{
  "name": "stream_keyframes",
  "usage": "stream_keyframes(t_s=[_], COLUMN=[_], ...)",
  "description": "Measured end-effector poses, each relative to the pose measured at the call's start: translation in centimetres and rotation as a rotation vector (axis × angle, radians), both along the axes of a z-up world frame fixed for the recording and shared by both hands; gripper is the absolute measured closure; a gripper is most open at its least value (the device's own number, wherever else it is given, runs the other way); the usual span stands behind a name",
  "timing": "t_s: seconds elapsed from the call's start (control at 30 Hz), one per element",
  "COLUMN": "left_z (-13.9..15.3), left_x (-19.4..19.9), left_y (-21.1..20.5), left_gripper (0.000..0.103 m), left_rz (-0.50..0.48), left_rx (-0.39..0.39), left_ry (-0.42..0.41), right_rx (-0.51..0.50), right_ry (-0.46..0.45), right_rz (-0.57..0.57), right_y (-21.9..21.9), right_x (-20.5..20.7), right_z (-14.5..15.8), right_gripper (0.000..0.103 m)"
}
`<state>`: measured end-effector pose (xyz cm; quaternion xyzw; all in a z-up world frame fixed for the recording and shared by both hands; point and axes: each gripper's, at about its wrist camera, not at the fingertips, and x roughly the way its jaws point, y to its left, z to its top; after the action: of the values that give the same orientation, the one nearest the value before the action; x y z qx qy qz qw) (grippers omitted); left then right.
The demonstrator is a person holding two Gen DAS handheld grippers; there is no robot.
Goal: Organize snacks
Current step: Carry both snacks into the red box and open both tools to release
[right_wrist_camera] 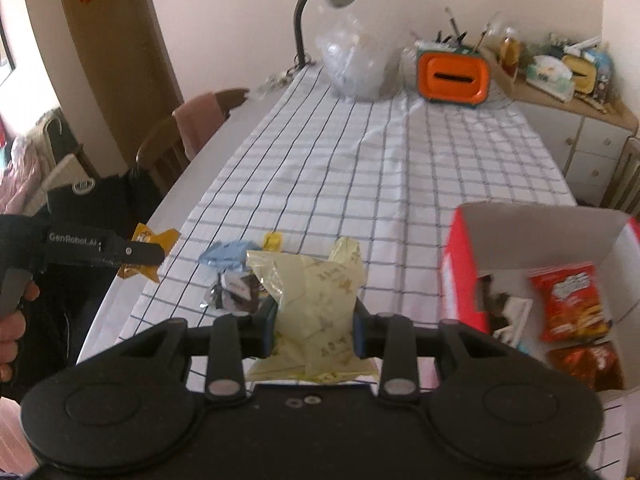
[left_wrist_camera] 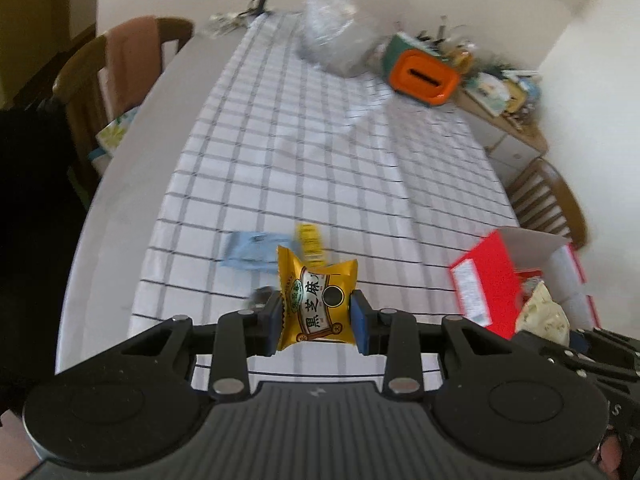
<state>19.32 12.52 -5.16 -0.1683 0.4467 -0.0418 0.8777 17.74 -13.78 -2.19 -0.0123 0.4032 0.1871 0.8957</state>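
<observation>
Above a checked tablecloth (left_wrist_camera: 320, 152), seen from the left wrist, the left gripper (left_wrist_camera: 318, 316) carries a yellow sesame-snack packet (left_wrist_camera: 316, 304) clear of the cloth, its blue pads (left_wrist_camera: 362, 322) pressed against the packet's two sides. A blue packet (left_wrist_camera: 250, 250) and a small yellow sachet (left_wrist_camera: 310, 242) lie on the cloth beyond it. The red box (left_wrist_camera: 480, 276) stands open to the right, with the other gripper's load showing at its near corner. The packet is pinched low and stands tall over the pads, so a quick swing toward the box could tip or twist it loose.

Over the same table from the right wrist, the right gripper (right_wrist_camera: 314, 330) is clamped on a pale yellow-green bag (right_wrist_camera: 316, 300), which bulges above and below the pads. The red box (right_wrist_camera: 460, 276) sits just right of it, holding a red chip bag (right_wrist_camera: 572, 304) and darker packets. Loose snacks wait on the cloth: the blue packet (right_wrist_camera: 224, 256), a dark wrapper (right_wrist_camera: 236, 290), the yellow sachet (right_wrist_camera: 272, 240). At left the left gripper (right_wrist_camera: 140, 254) holds its packet aloft. The soft bag may slide through the grip, or catch on the box's raised flap (right_wrist_camera: 532, 236) and spill outside. Both hands heading for one opening could also collide.
</observation>
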Motion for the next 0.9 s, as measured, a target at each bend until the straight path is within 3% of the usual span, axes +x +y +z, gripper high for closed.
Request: stream_keyframes(t_s=[0.37, 0.9], left_z=[3.3, 2.9], left_x=[0.2, 3.5], left_y=[-11.3, -26.9], left_gripper=[0.07, 0.07], left_rz=[-0.114, -0.261], left_rx=[0.015, 0.051], left_ry=[-0.059, -0.056], right_rx=[-0.004, -0.035], right_ry=[-0.054, -0.048], right_rz=[-0.051, -0.14], right_y=[-8.9, -21.0], right_x=[-0.3, 3.1], right_z=[2.0, 0.3], right_gripper=[0.069, 0.069])
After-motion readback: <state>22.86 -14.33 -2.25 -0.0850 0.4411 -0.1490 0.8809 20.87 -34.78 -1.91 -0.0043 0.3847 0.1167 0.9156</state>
